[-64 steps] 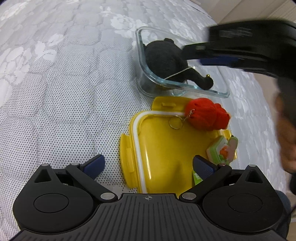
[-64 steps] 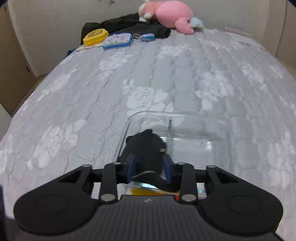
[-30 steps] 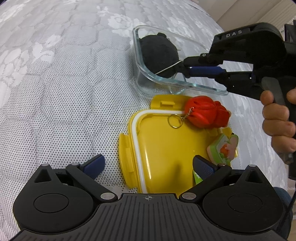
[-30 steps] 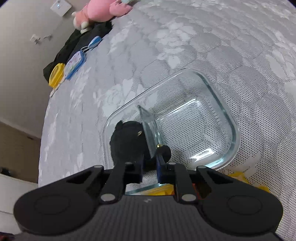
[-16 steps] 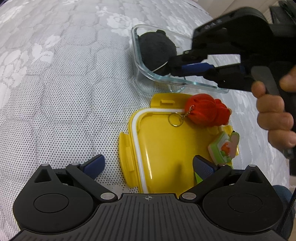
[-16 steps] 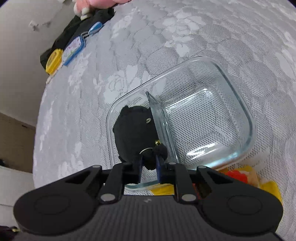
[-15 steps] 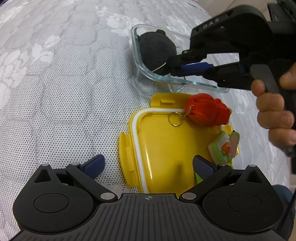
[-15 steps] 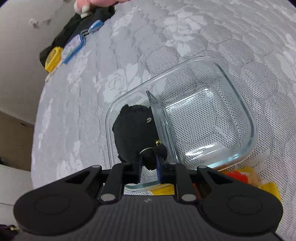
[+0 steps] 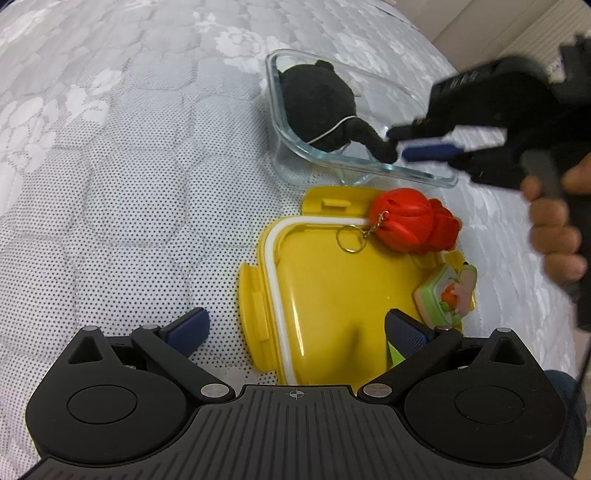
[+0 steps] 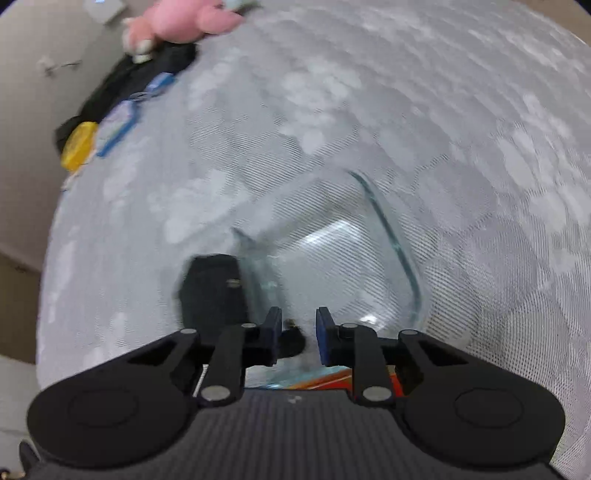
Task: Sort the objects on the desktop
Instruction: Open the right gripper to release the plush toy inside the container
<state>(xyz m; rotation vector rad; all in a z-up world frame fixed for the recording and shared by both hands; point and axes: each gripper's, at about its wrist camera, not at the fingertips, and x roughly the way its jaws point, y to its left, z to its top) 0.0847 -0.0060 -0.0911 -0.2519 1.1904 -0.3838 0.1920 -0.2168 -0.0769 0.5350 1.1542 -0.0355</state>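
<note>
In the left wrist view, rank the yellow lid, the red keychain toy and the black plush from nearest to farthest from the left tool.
Measured from the left tool:
1. Yellow lid: directly ahead, reaching in between the open fingers.
2. Red keychain toy: ahead and to the right, on the lid's far corner.
3. Black plush: farthest, ahead, in the left end of the glass container.

A grey floral quilted mattress (image 10: 369,110) meets a beige wall (image 10: 44,29).
</note>
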